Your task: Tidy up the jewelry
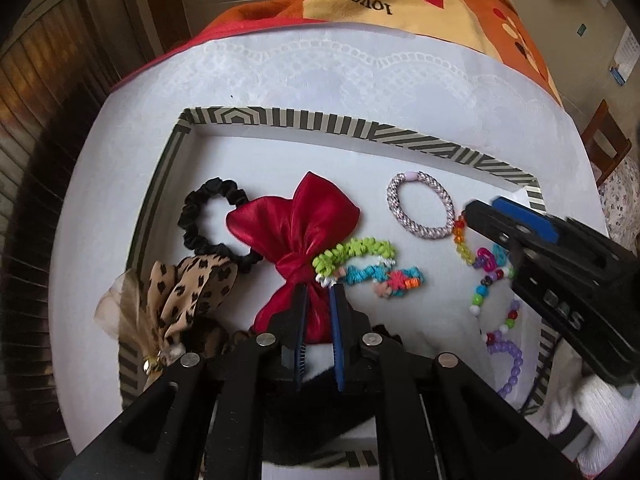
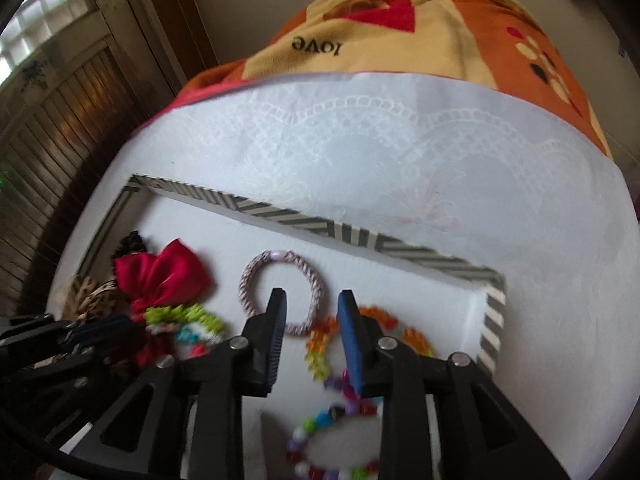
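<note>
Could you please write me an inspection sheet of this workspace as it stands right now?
Surface: white lace cloth over a patterned blanket; striped tray on it.
Job's things: in the tray, black scrunchie, red satin bow, leopard bow, green and blue hair ties, braided hair band, beaded strings.
Clutter: nothing seen.
Grippers: left hand-held gripper closed on the red satin bow's lower tail; right hand-held gripper open, above the braided hair band and beads, holding nothing.
Cables: dark cable at the lower left of the right wrist view.
Surroundings: wooden slatted door, wooden chair.
</note>
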`<control>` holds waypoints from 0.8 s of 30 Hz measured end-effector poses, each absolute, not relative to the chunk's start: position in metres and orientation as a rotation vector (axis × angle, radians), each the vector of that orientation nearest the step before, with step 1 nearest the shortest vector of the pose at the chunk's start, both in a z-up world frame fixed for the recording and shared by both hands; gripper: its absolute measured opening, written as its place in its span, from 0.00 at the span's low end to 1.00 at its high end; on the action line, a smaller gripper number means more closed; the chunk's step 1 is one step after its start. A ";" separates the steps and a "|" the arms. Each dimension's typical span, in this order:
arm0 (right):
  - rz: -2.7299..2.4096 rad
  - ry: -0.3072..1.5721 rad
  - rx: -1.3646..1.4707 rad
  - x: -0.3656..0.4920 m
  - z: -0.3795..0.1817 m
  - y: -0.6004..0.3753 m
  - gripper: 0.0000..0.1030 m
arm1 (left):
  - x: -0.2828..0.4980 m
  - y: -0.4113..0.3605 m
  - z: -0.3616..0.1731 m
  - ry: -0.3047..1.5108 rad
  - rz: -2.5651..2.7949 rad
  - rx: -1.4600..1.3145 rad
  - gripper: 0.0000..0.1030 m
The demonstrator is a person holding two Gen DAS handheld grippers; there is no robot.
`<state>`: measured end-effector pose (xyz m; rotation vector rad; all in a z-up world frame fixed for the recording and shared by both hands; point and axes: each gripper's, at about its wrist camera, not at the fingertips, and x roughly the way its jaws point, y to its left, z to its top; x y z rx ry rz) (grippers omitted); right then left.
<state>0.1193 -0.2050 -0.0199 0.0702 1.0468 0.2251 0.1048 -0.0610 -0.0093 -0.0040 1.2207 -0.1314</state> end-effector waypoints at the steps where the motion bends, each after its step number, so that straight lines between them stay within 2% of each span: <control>1: 0.219 1.037 0.084 0.110 -0.015 -0.208 0.32 | 0.102 -0.062 -0.007 1.217 -0.130 0.000 0.02; 6: 0.202 0.989 0.155 0.070 0.007 -0.224 0.42 | 0.075 -0.065 0.010 1.181 -0.123 0.024 0.02; 24: 0.124 0.929 0.189 -0.032 0.046 -0.205 0.60 | 0.004 -0.051 0.060 1.074 -0.068 0.004 0.02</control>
